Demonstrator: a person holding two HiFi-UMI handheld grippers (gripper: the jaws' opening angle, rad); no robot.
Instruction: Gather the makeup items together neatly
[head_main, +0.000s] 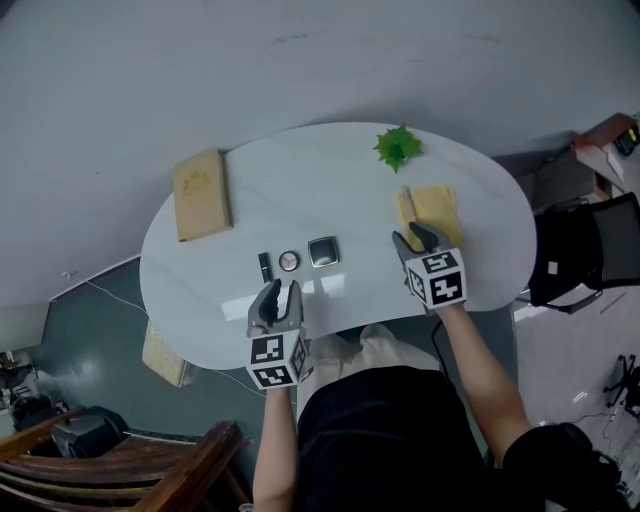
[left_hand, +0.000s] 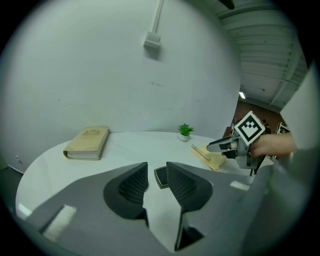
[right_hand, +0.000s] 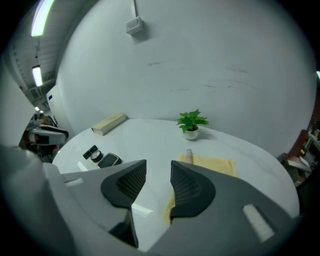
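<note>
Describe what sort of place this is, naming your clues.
Probably an office or workroom: a white oval table stands against a bare wall, with a black office chair beside it and a book lying on top.

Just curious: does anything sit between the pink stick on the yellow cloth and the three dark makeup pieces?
Nothing visible does. Only bare white table lies between the stick and the square compact, nearest of the three.

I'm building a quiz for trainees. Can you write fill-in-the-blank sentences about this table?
In the head view the book lies at the table's ____ end.
The right gripper is at the ____ cloth's near edge.
Between the lipstick and the square compact sits a ____ compact.
Missing words: left; yellow; round.
</note>
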